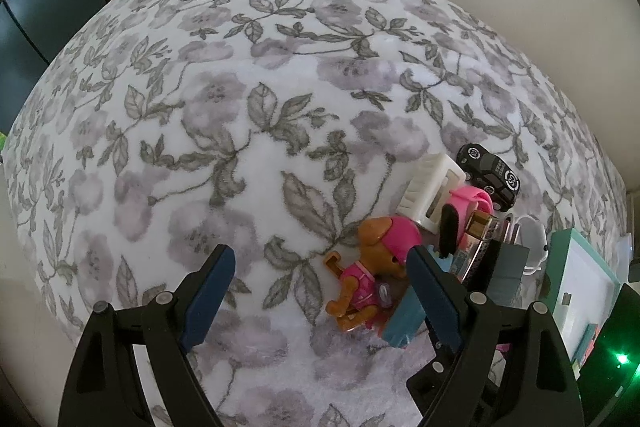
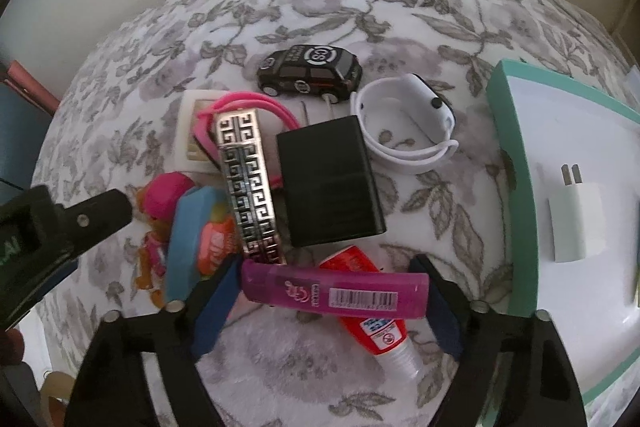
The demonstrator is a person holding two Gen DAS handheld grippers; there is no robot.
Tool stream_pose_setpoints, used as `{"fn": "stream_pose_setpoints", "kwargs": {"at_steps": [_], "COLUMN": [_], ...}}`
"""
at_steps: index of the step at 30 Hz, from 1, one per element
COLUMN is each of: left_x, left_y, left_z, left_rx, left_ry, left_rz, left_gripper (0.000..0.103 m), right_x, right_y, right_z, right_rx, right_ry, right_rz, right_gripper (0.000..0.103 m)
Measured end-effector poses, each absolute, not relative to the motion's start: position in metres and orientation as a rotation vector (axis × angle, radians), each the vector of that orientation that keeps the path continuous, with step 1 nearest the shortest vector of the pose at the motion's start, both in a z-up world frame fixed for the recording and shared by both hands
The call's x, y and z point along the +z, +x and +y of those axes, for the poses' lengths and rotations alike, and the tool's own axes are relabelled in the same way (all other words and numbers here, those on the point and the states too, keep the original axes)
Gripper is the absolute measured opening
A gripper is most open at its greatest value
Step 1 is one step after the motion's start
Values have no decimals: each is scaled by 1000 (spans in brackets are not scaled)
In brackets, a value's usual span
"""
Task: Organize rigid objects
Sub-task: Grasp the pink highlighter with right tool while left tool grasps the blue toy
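Note:
My right gripper point(image 2: 334, 295) points down at a heap of small items on a floral cloth point(image 2: 320, 7). Its blue pads press on the two ends of a purple lighter point(image 2: 336, 291), which lies crosswise over a red glue tube point(image 2: 372, 327). Behind it lie a black charger block point(image 2: 330, 179), a patterned metal bangle point(image 2: 250, 187), a white watch band point(image 2: 404, 131) and a black toy car point(image 2: 310, 73). My left gripper point(image 1: 320, 291) hangs open over the cloth. A toy dog in pink point(image 1: 376, 263) lies just inside its right finger, untouched.
A teal-rimmed white tray point(image 2: 516, 187) at the right holds a white plug point(image 2: 576, 223). A blue packet point(image 2: 188, 239), a pink strap point(image 2: 248, 103) and a white plastic frame point(image 1: 432, 187) crowd the heap's left side. The cloth spreads far to the left point(image 1: 180, 127).

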State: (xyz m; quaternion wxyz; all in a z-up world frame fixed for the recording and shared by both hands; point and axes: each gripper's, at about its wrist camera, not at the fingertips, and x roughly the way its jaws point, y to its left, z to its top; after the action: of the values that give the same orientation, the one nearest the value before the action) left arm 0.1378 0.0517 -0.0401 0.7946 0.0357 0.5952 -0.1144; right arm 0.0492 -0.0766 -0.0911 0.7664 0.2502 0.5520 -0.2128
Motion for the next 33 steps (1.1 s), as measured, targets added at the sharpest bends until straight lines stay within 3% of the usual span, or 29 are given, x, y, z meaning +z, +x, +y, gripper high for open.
{"fn": "stream_pose_setpoints", "kwargs": {"at_steps": [19,25,27,33], "left_x": [-44,-47,-48,-52], "left_y": [132,126,124,120], "left_z": [37,24,21,16], "left_rx": [-315,-355,-366,-390], "left_ry": [56,93,106,115], "left_rz": [1330,1341,1346,1365], "left_gripper": [87,80,68,59], "right_x": [-74,-67,-63,-49], "right_y": [25,13,9,0], "right_z": [-104,-116,-120,-127], "right_rx": [-462,-482,-481,-479], "right_ry": [625,641,641,629], "right_rz": [1173,1167,1164,1148], "right_gripper": [81,81,81,81]}}
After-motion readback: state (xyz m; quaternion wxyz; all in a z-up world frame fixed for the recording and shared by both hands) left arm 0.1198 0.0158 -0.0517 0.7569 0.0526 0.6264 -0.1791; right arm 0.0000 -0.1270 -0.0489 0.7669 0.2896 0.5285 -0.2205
